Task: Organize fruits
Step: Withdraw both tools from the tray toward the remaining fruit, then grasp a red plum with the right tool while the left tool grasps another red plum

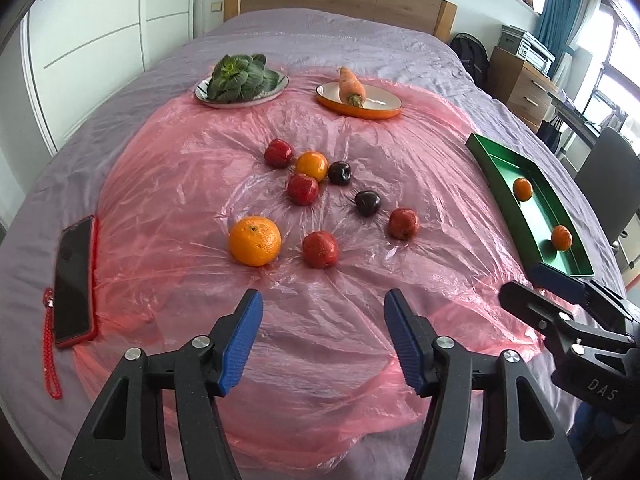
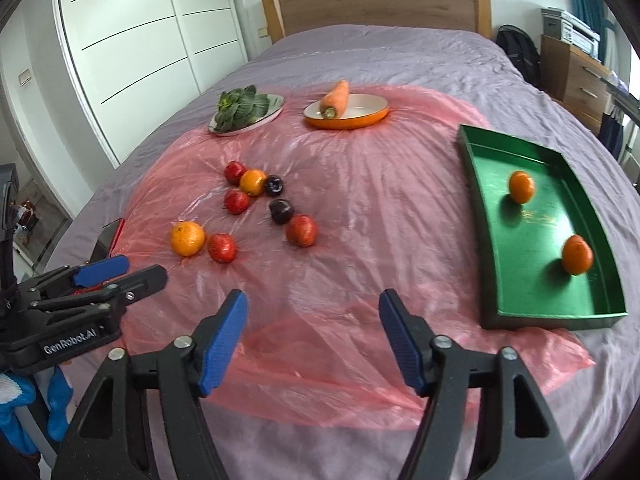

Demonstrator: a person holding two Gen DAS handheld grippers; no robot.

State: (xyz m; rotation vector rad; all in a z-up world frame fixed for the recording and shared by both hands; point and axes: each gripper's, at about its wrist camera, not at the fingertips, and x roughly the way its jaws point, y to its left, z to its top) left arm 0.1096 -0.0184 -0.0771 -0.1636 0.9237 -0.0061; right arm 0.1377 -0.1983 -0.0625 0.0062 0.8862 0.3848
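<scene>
1. Both claws, left claw [image 1: 322, 332] and right claw [image 2: 312, 332], hover apart and empty over the pink plastic sheet [image 1: 320, 320] on the bed [image 2: 380, 44].
2. Loose fruits, including a large orange [image 1: 255, 241], lie clustered mid-sheet.
3. Two tangerines [image 2: 521, 187] sit in the green tray [image 2: 484, 216].

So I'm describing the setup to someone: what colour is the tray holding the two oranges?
Green tray, inside and out; clearest in the right wrist view.

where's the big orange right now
In the left wrist view the big orange sits on the pink plastic sheet, left of centre, beside a red fruit and right of the phone.
</scene>
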